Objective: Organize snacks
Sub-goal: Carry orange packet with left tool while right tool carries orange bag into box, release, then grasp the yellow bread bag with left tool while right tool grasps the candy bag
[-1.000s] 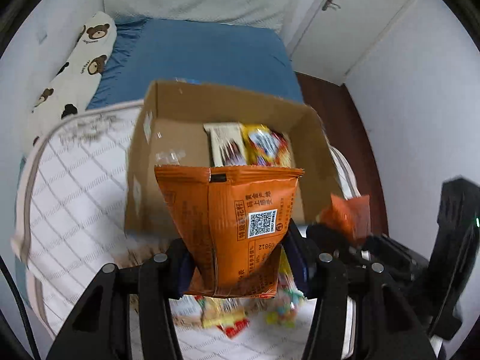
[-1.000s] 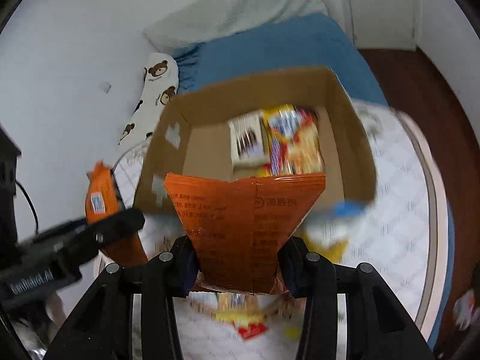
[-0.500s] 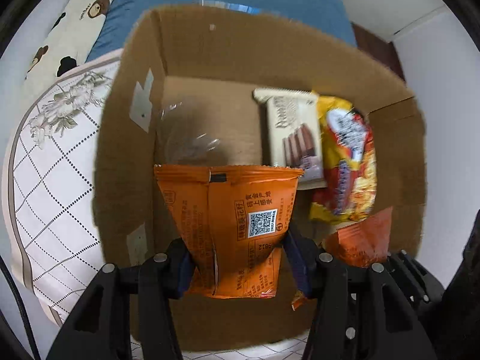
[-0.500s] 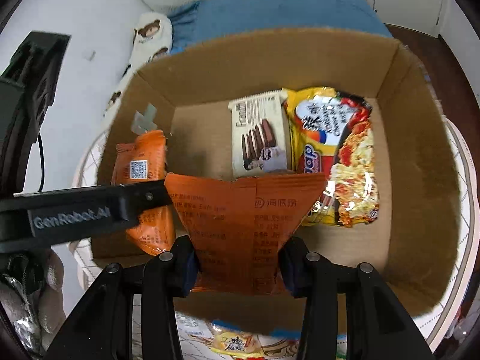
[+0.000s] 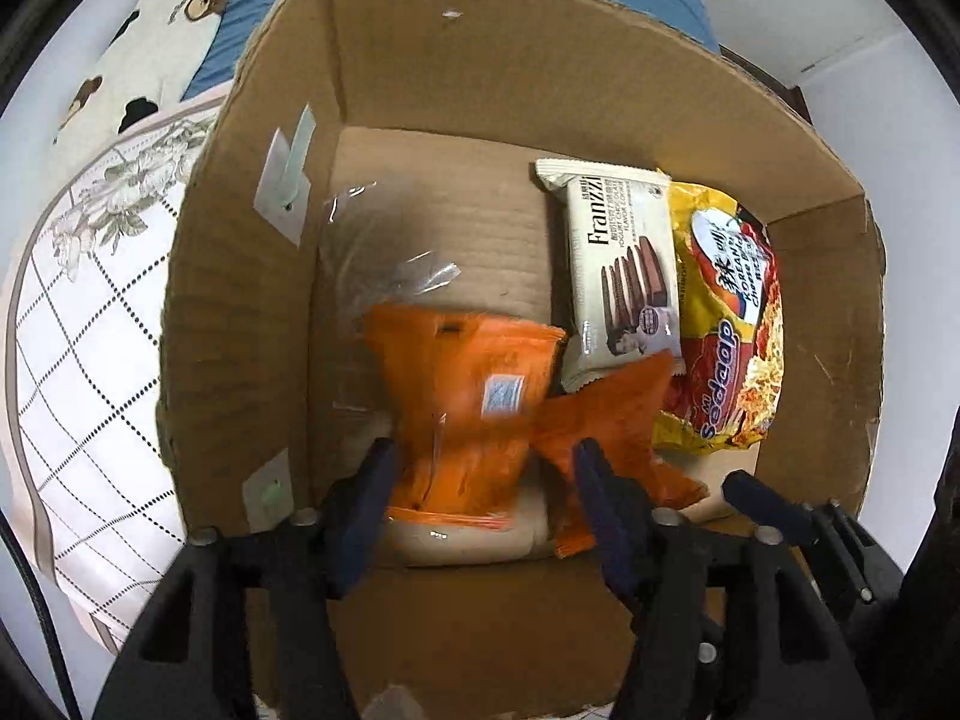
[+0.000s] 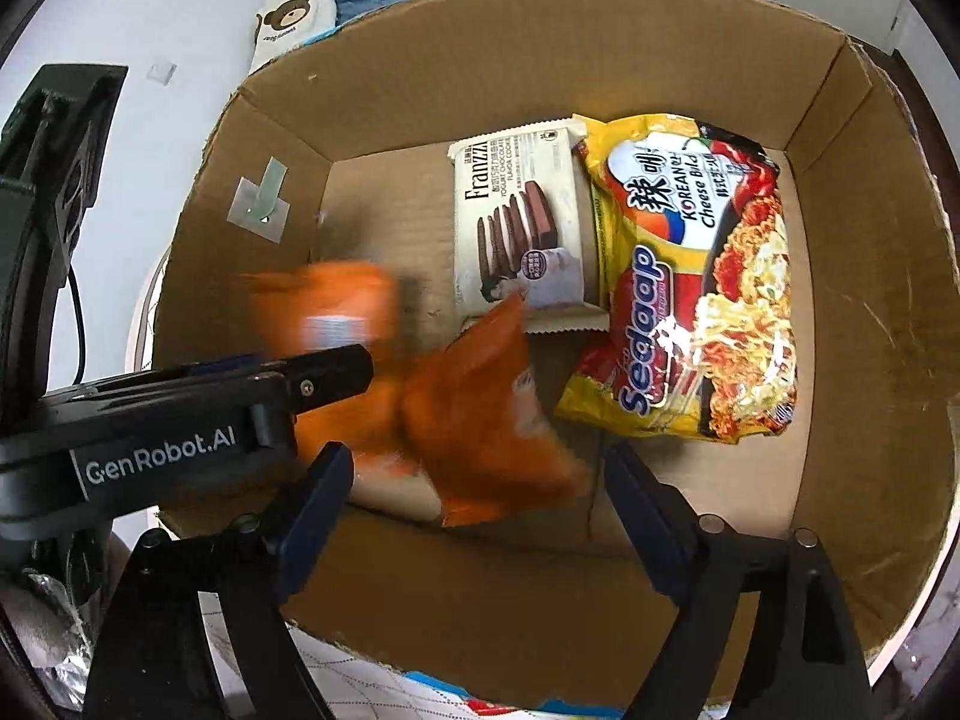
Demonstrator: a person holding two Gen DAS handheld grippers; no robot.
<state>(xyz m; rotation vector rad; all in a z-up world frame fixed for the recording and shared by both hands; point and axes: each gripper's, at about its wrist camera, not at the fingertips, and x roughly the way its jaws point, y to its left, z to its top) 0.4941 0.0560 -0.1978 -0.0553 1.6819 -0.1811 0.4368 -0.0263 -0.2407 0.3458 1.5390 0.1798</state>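
Both grippers hang over an open cardboard box (image 5: 252, 312) (image 6: 888, 312). My left gripper (image 5: 480, 480) is open; a blurred orange snack bag (image 5: 462, 402) drops free just beyond its fingers. My right gripper (image 6: 474, 480) is open; a second orange bag (image 6: 480, 414) falls loose in front of it. In the right wrist view the first orange bag (image 6: 336, 312) shows behind the left gripper's arm (image 6: 180, 420). In the left wrist view the second bag (image 5: 606, 420) lies to the right.
On the box floor lie a white Franzzi cookie pack (image 5: 624, 276) (image 6: 522, 228) and a yellow Sedaap noodle pack (image 5: 726, 324) (image 6: 690, 282). A clear wrapper (image 5: 384, 264) sits at the floor's left. A quilted bed cover (image 5: 78, 330) surrounds the box.
Both grippers opened and let go of their orange bags, which now fall blurred into the box. Both grippers moved further over the box.
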